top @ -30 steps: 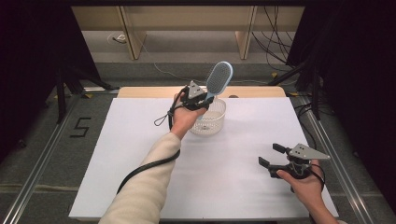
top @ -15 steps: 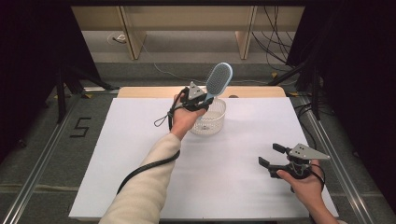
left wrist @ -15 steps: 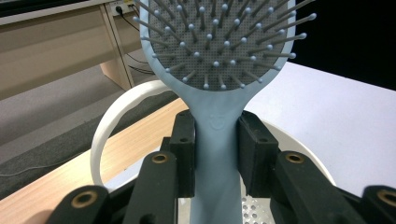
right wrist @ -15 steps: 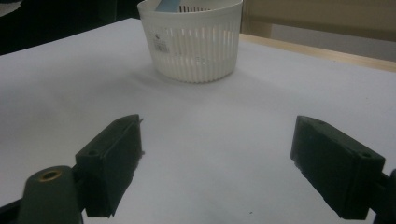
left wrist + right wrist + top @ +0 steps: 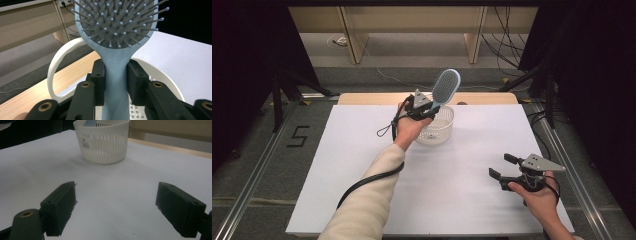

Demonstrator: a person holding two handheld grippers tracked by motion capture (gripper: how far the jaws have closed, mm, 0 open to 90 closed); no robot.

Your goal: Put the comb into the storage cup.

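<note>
Bristles of the hairbrush (image 5: 117, 22) are seen from the left gripper (image 5: 115, 82), fingers pinching its handle above the basket (image 5: 435, 131); the right gripper (image 5: 502, 167) is held low, fingers spread.

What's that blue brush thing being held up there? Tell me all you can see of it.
It is a pale blue paddle hairbrush, plastic by the look of it, with a grey pad of ball-tipped bristles. The left gripper clamps its handle between the black fingers. It stands tilted, head up, above the white slotted basket at the table's far side, with the handle's lower end pointing into the basket.
</note>
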